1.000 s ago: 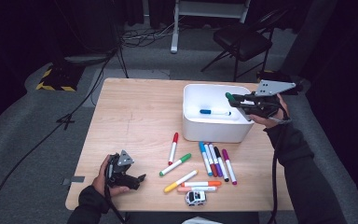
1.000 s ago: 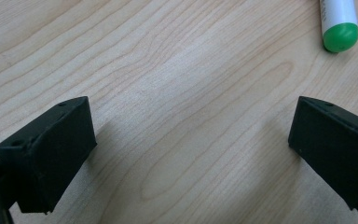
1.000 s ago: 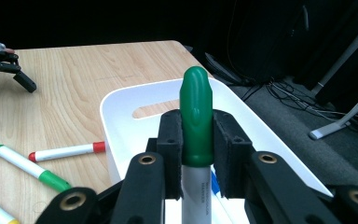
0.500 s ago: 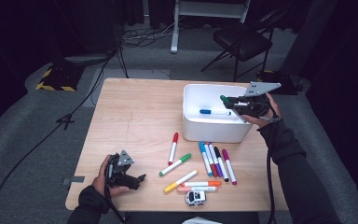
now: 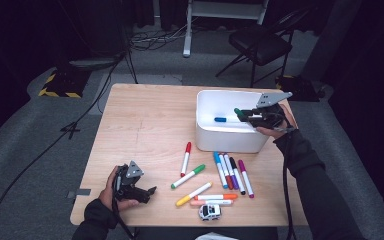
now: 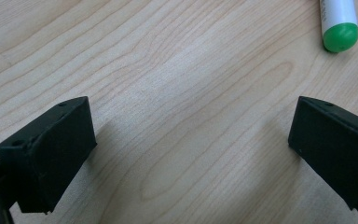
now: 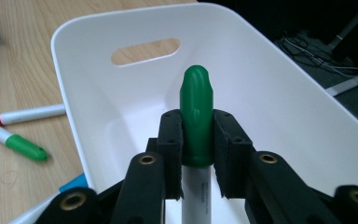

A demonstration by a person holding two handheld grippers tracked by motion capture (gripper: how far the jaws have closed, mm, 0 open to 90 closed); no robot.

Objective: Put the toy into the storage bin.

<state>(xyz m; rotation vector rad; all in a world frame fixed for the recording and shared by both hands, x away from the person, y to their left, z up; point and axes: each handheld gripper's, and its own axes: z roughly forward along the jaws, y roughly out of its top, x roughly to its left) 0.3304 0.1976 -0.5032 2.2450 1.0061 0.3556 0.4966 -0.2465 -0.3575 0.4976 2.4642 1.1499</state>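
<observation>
My right gripper is shut on a dark green marker by its cap end. It holds the marker just inside the right side of the white bin. A blue marker lies on the bin's floor. My left gripper rests on the table near the front left corner, held in a hand. Its jaws stand wide open over bare wood. A light green marker lies just beyond them.
Several loose markers lie in front of the bin: a red one, a yellow one, an orange one and a row of coloured ones. A small toy car sits near the table's front edge. A folding chair stands behind the table.
My right gripper has sunk and moved left with the green marker, from above the bin's right rim to inside it. The left gripper has not moved.
</observation>
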